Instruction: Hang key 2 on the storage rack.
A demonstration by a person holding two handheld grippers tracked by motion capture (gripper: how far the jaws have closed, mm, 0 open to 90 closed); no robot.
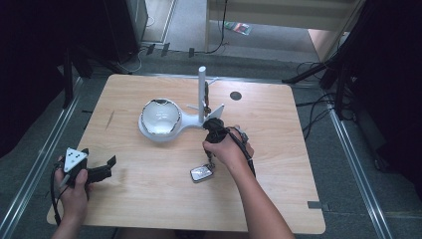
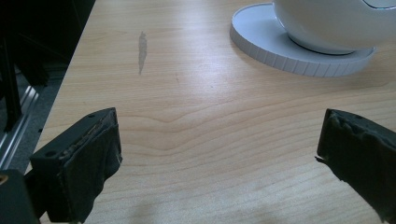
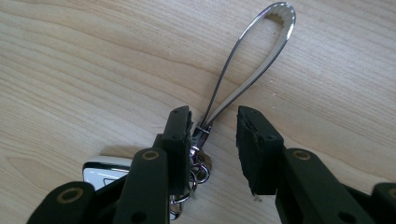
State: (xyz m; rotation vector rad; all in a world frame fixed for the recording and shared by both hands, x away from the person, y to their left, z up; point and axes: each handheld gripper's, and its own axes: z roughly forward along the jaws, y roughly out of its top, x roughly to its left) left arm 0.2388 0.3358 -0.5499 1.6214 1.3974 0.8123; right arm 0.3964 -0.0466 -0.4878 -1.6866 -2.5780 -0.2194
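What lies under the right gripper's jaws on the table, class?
Under the right gripper lies a key fob with small rings and a long metal loop on the wooden table. The left jaw covers part of the rings and fob; the jaws stand apart, not clamping.

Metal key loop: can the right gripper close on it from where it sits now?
Probably yes. The right gripper has its jaws open astride the base of the metal key loop, which lies flat on the table with nothing between.

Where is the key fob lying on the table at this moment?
In the high view the key fob lies on the table right of centre, beside the right hand and nearer the person than the white stand.
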